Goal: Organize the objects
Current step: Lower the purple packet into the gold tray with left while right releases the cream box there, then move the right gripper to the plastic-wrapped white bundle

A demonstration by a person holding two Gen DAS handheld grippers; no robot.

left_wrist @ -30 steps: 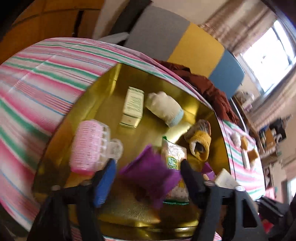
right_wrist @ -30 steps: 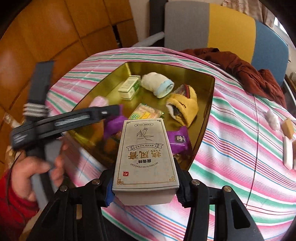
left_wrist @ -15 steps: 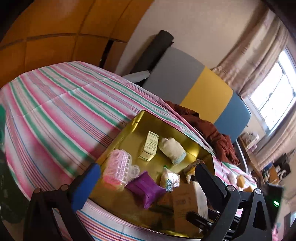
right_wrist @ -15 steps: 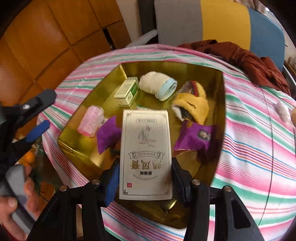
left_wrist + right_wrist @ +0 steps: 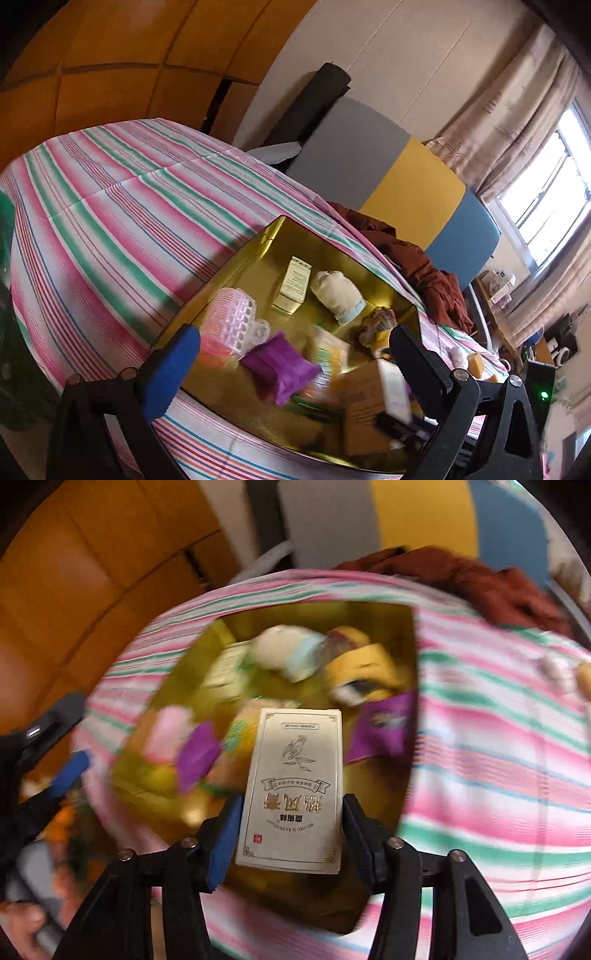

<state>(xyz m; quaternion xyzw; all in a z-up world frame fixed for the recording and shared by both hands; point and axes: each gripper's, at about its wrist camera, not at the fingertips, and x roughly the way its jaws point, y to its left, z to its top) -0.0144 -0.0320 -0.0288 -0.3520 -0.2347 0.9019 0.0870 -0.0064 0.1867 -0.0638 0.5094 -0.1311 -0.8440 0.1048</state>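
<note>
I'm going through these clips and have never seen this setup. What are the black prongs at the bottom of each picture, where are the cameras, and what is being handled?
No robot: a person holds two hand grippers, each with a camera looking along its prongs. The left gripper has just opened wide and holds nothing. The right gripper has a beige printed box between its prongs, which have just been loosening, over a gold tray on a striped tablecloth. In the tray lie a pink roller, a purple packet and a rolled sock.
</note>
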